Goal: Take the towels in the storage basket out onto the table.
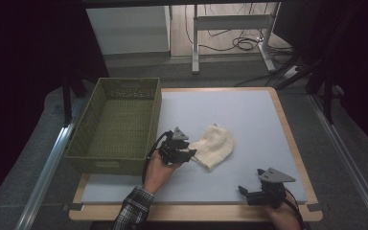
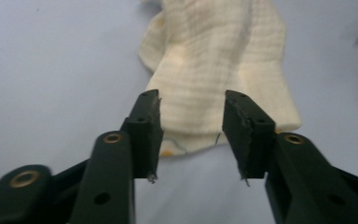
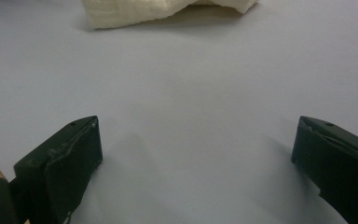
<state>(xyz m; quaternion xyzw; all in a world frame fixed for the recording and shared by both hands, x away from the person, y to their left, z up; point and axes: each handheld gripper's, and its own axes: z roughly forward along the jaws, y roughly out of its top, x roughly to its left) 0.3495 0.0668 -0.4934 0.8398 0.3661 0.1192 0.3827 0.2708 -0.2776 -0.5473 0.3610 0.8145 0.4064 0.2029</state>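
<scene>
Cloth (image 1: 213, 145) lies crumpled on the grey mat (image 1: 249, 115), middle of the table, just right of the green basket (image 1: 117, 127). Cream, ribbed, folded over itself in a loose heap.

Left gripper (image 1: 188, 154) sits at the cloth's near-left edge. In the left gripper view the jaws stand partly apart with the cloth's hem (image 2: 200, 135) just past the tips, nothing between the pads. Not gripping.

Right gripper (image 1: 244, 191) is parked well apart at the front right of the mat, jaws wide, bare mat between them.

Risks as I see them:
- Tips look level with the hem, not over it. Closing from here likely pinches air or only a thread of the edge, and it slips out on lift.
- Grabbing just the top fold: the heap unrolls and the rest drags on the mat.
- One corner hold means a long dangling tail, which could snag the basket rim on the way over.
- Pushing forward with jaws low just bulldozes the cloth away.
</scene>
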